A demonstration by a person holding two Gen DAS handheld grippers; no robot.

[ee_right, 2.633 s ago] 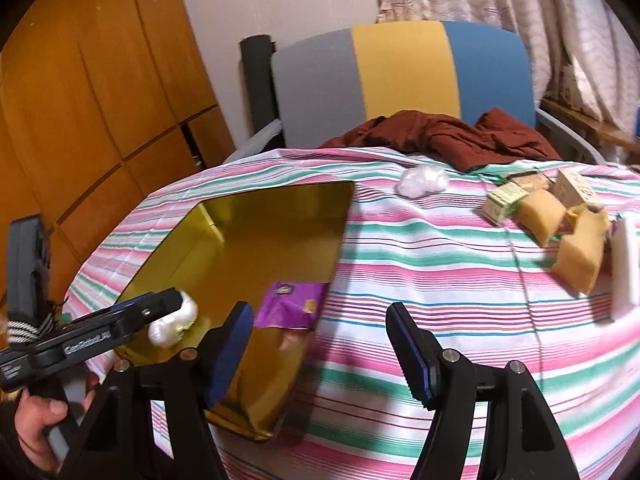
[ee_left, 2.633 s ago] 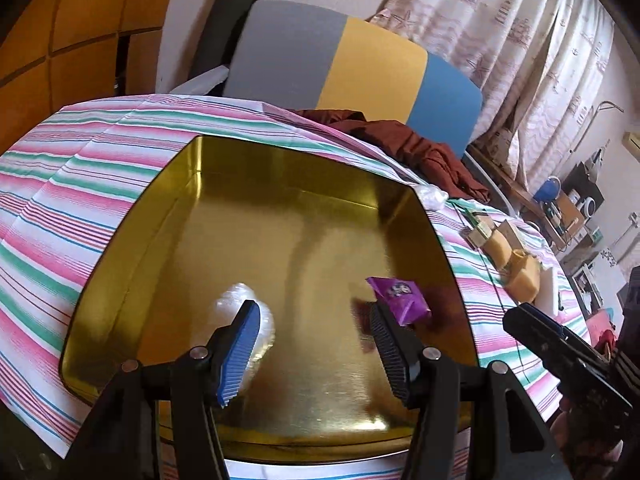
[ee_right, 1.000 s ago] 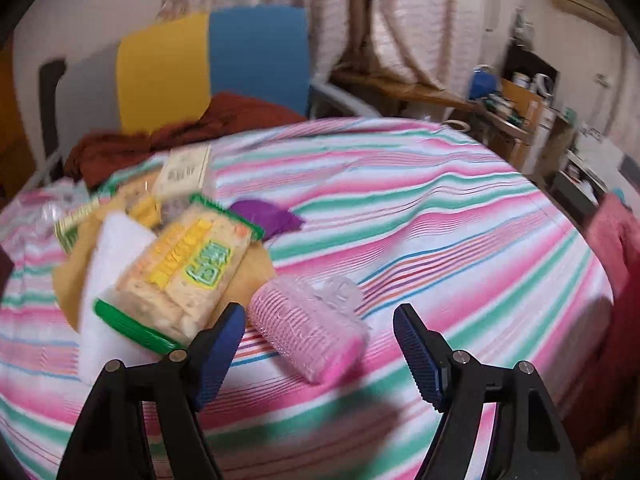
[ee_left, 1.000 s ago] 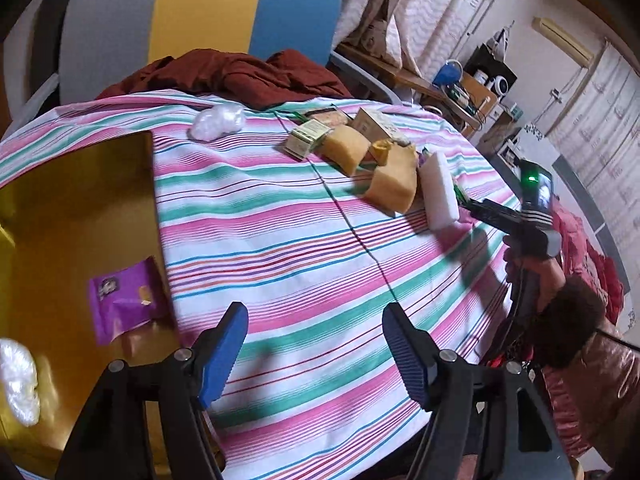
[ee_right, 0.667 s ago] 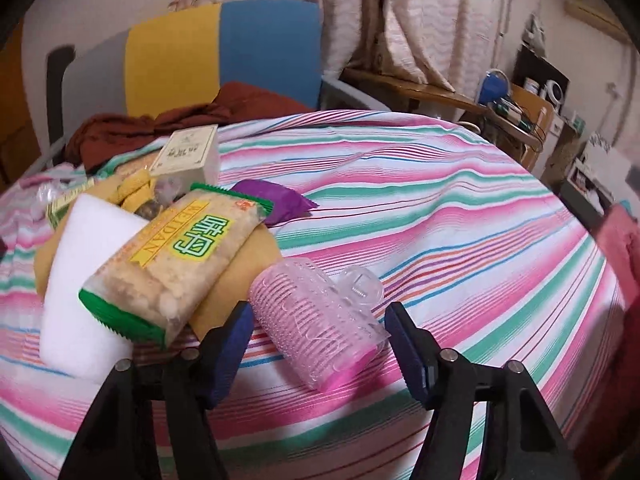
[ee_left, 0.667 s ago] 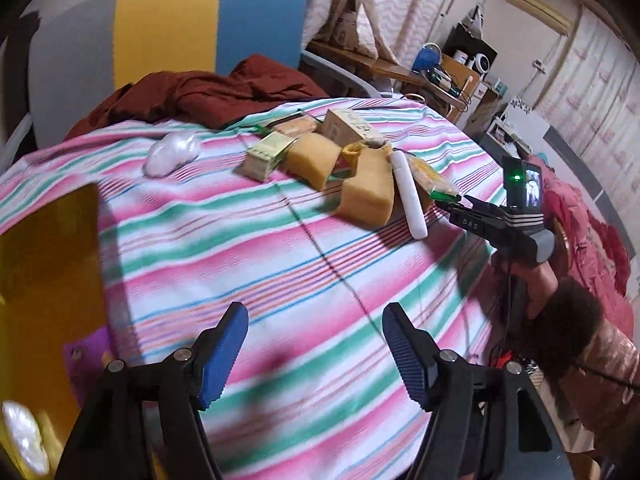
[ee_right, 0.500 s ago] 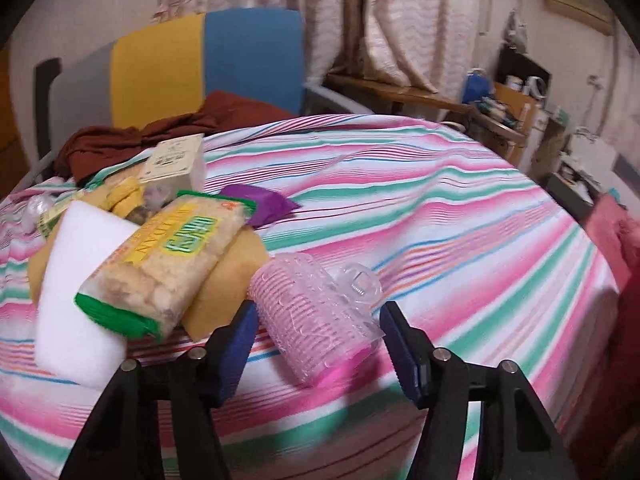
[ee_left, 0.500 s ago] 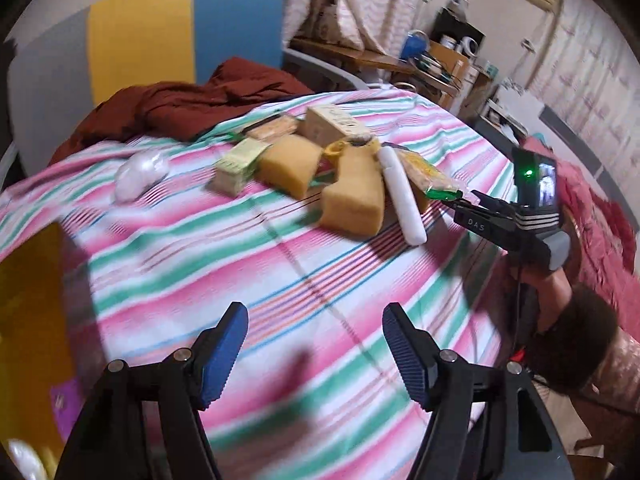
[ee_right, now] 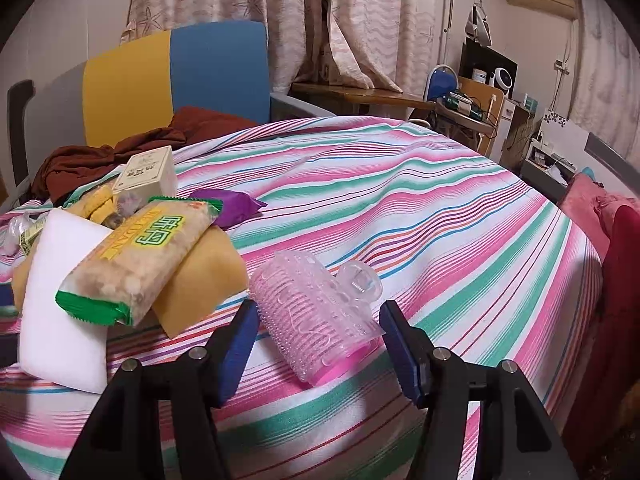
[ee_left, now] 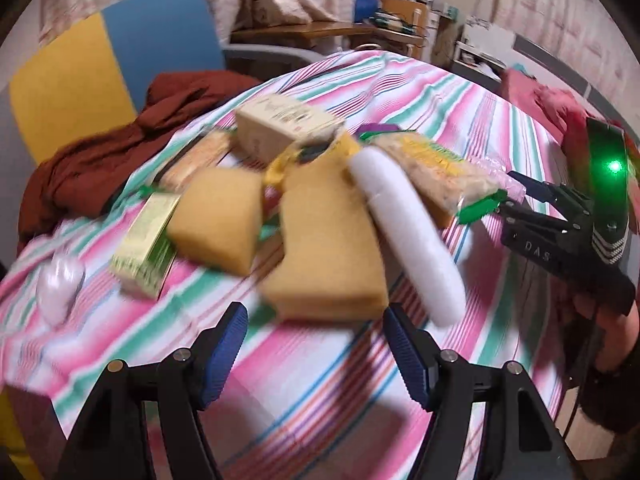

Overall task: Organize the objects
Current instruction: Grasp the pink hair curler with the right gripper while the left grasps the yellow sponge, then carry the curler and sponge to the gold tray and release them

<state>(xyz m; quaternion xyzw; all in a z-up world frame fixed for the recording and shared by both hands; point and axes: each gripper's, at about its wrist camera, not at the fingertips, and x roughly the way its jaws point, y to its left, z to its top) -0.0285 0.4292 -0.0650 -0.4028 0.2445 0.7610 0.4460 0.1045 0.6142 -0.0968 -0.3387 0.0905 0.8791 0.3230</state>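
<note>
The right gripper [ee_right: 316, 330] has its fingers spread around the pink roller [ee_right: 316, 322] on the worktop [ee_right: 440, 216], not yet pinching, so it should squeeze gently at the middle, while the left gripper [ee_left: 314, 346] hangs spread and empty.

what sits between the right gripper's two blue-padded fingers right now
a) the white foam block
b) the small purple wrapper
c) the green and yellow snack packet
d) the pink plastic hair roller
d: in the right wrist view the pink plastic hair roller lies on the striped tablecloth between the fingers of the right gripper, while the snack packet rests on the pile off to the left.
</note>
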